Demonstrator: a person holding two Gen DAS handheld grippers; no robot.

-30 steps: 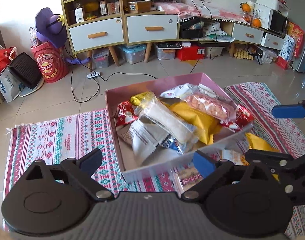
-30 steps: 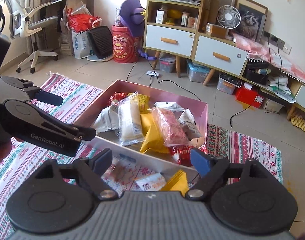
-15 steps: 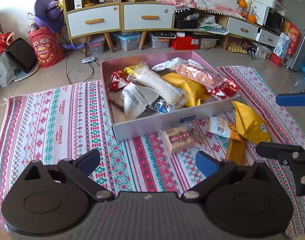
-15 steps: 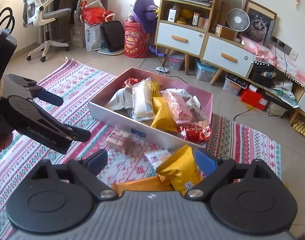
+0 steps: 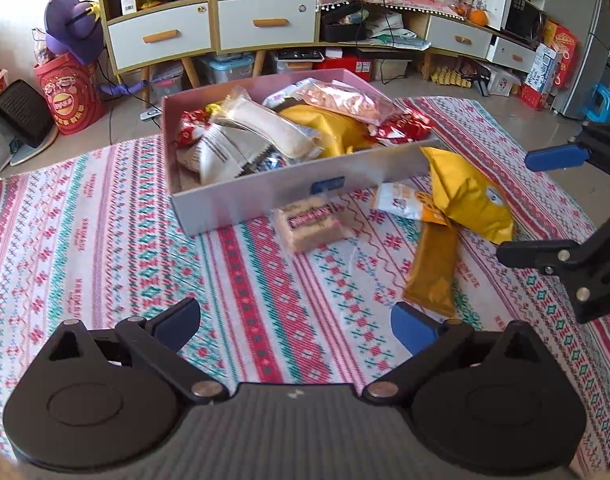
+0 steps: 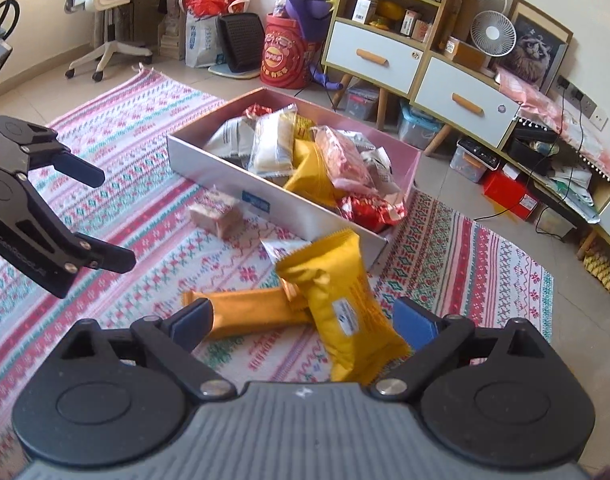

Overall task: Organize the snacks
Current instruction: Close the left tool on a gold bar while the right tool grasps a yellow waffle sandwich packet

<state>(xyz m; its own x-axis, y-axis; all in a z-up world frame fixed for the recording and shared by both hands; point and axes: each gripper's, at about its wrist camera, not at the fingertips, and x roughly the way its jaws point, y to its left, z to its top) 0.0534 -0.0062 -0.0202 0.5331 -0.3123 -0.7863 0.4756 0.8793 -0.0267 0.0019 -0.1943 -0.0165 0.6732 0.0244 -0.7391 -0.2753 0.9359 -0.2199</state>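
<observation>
1. Both grippers are now pulled back and up from the pink box [image 5: 289,196]. A second ago the left wrist camera sat right over the box's near wall; now a wide stretch of patterned rug [image 5: 105,240] lies between the camera and the box.
2. With that retreat, the loose snacks on the rug in front of the box come into full view. I read this as a reset: nothing is in hand, and the next pick is being lined up.
3. The left gripper [image 5: 295,322] has its fingers spread wide and holds nothing. It hovers over bare rug.
4. The right gripper [image 6: 305,318] is just as wide open, also empty.
5. Four packets lie outside the box: a pale wafer pack [image 5: 311,224] touching the rug just before the box's front wall, a small white-and-orange sachet [image 5: 401,202], a big yellow bag [image 5: 469,196] leaning near the box's right corner, and a long orange bar [image 5: 435,270].
6. In the right wrist view the yellow bag [image 6: 345,312] and the orange bar [image 6: 253,312] sit right between the right fingers, the bar's end close to the left pad, the bag nearer the right one. Neither is touched, as far as I can tell.
7. The left fingers are well short of everything; the orange bar is nearest, ahead and to the right of the blue pad.
8. My call: the right gripper is best placed, and the yellow bag looks like its target.
</observation>
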